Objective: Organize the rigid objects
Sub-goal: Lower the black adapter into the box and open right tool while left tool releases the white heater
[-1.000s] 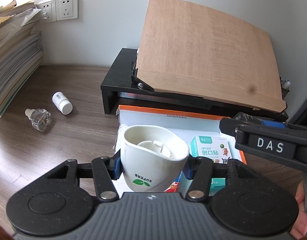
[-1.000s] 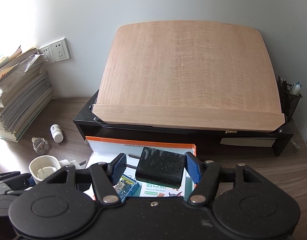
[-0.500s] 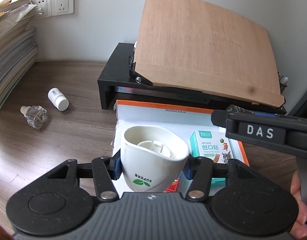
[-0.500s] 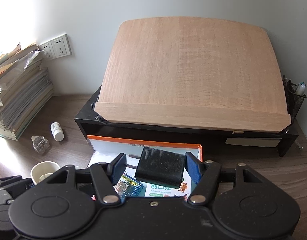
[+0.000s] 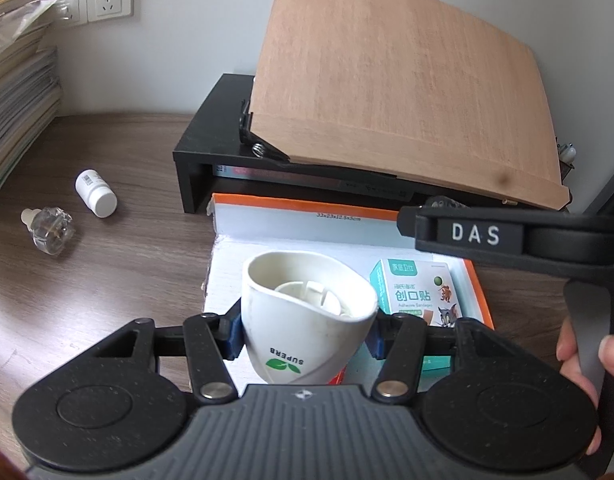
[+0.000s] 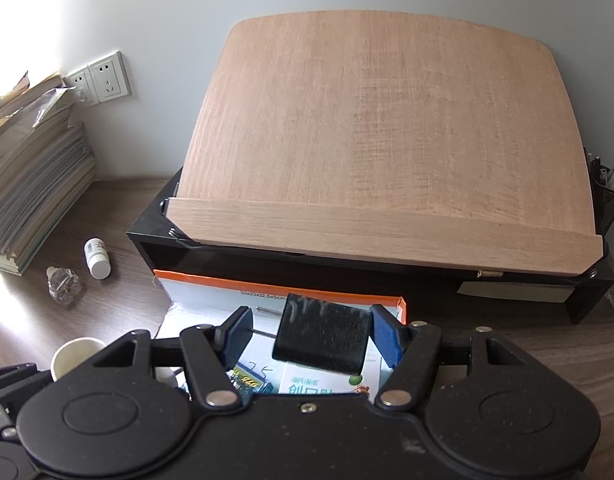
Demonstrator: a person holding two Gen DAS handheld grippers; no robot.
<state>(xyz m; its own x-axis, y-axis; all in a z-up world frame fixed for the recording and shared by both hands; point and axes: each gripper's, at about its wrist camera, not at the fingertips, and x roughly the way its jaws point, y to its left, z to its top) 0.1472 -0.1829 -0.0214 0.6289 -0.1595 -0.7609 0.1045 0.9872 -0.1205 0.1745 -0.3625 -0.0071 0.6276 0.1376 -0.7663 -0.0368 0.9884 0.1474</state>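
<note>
My left gripper [image 5: 305, 334] is shut on a white SUPERB cup [image 5: 307, 320], held over the left part of the orange-rimmed white box [image 5: 307, 222]. My right gripper [image 6: 313, 338] has its jaws spread; the black block [image 6: 323, 338] touches the right finger [image 6: 387, 338], with a gap to the left one. It hangs over the box [image 6: 211, 292]. A green bandage carton [image 5: 417, 290] lies in the box. The right gripper's body [image 5: 507, 240] crosses the left wrist view; the cup [image 6: 77, 354] shows at lower left in the right wrist view.
A white pill bottle [image 5: 95, 194] and a clear glass bottle [image 5: 49, 228] lie on the wooden desk left of the box. A black riser [image 5: 211, 152] with a tilted wooden board [image 5: 387, 92] stands behind. A paper stack [image 6: 31, 184] is at far left; a mesh pen holder [image 6: 607, 196] is at far right.
Both grippers have moved forward over the box. The right gripper's jaws have spread, leaving a gap beside the black block. The left grip on the cup is unchanged.
</note>
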